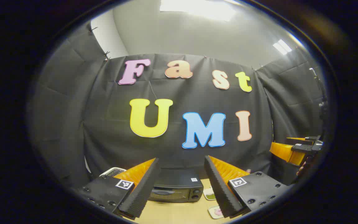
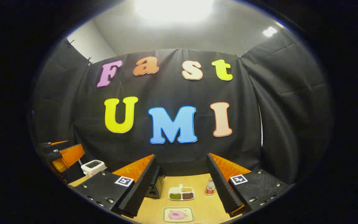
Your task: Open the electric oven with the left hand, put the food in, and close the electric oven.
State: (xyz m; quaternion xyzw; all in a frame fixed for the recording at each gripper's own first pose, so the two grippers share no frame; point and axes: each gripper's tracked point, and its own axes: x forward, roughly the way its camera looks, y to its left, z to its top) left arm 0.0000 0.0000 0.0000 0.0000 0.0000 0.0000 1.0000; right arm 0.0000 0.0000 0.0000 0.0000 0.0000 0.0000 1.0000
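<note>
Black and boxy, the closed electric oven (image 1: 176, 187) sat toward the wooden desk's (image 2: 202, 209) back edge, the pink food on its square plate (image 2: 178, 214) near the front; my left gripper (image 1: 180, 186) and right gripper (image 2: 180, 186) both gaped wide, empty.

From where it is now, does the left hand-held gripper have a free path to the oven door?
Probably yes. The left hand-held gripper is open and aimed at the closed electric oven, with bare table between them; the plates sit off to the right.
</note>
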